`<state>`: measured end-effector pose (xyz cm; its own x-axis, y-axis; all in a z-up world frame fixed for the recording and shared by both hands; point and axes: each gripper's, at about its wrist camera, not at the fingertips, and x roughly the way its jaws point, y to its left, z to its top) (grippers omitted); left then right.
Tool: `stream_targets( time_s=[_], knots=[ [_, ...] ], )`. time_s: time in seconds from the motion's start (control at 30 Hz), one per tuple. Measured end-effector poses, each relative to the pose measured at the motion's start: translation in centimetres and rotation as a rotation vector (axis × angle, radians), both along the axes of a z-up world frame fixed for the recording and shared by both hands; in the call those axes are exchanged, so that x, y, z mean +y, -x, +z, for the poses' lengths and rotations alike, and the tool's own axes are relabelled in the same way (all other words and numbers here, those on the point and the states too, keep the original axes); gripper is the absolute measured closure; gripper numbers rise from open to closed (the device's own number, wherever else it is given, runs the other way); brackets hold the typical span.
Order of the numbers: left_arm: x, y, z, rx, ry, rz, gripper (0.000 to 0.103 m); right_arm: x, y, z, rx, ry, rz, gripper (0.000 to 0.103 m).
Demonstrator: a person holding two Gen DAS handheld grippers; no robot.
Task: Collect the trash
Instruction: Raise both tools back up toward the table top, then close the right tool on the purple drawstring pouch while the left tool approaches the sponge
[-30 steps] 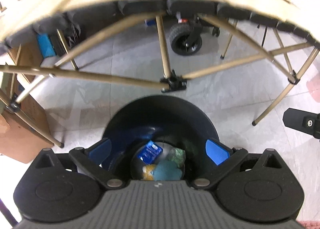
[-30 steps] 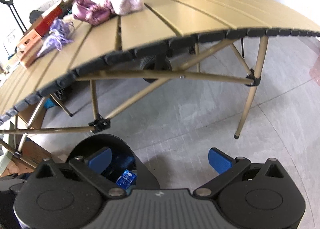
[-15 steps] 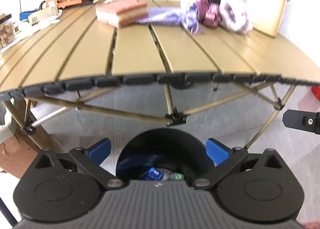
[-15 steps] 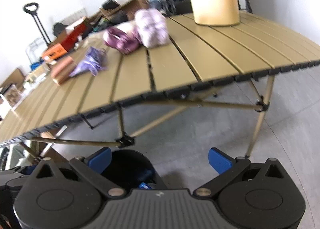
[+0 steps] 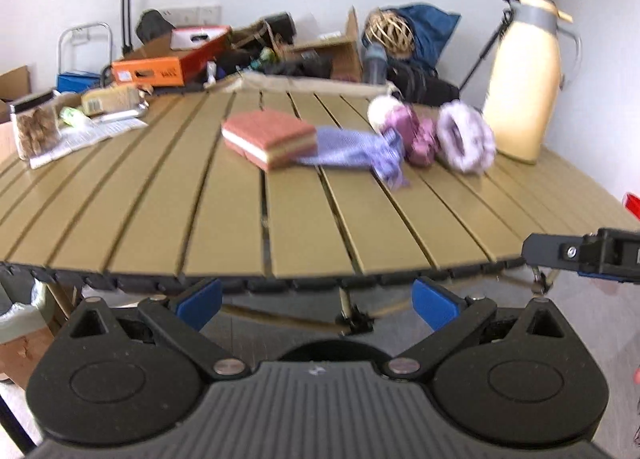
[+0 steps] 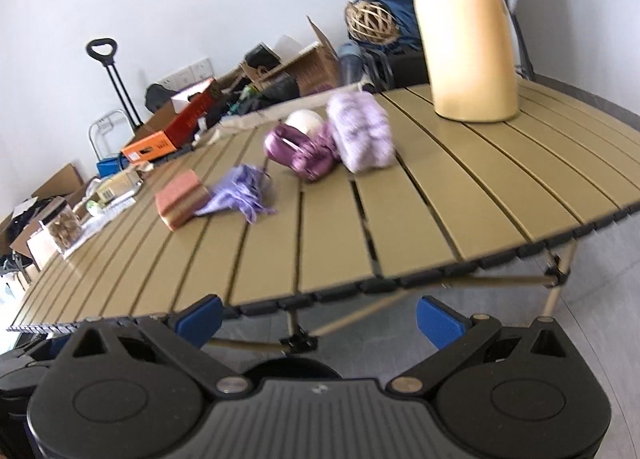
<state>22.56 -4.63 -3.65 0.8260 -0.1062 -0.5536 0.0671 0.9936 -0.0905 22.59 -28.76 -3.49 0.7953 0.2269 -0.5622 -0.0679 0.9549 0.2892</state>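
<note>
both jaws gape empty; table (image 5: 296, 227) holds sponge (image 5: 269, 137), perhaps cloth (image 5: 352, 151).

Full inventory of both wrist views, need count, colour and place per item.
table: 1, tan slats, fills the middle of both views
jug: 1, cream with grey top, upright at far right of table
sponge block: 1, pink over yellow, table centre
cloth: 1, lilac, touching the sponge block's right side
pouch: 1, shiny purple, between cloth and fluffy ring
fluffy ring: 1, white-lilac, left of jug
orange box: 1, beyond table's far left
bin: 1, black, on floor under near edge, mostly hidden
left gripper: 1, black with blue pads, open, empty
right gripper: 1, same, open, empty
</note>
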Motion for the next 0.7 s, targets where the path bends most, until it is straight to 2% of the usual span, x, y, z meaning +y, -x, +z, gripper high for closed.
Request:
stream_targets(
  time_s=[0.33,0.5,0.7],
  knots=[
    [4.3,-2.2,1.5,-0.093,0.038,0.128,0.000,3.4,-3.8,1.5,-0.113,-0.030,0.039,0.000],
    [6.4,-3.7,0.8,-0.066,0.047,0.197,0.000,4.4,-6.3,2.4,-0.171,-0.086,0.047,0.000],
    [7.8,-4.2,1.4,-0.105,0.044,0.235,0.000,7.3,-9.5,2.6,-0.201,0.038,0.043,0.000]
  ],
)
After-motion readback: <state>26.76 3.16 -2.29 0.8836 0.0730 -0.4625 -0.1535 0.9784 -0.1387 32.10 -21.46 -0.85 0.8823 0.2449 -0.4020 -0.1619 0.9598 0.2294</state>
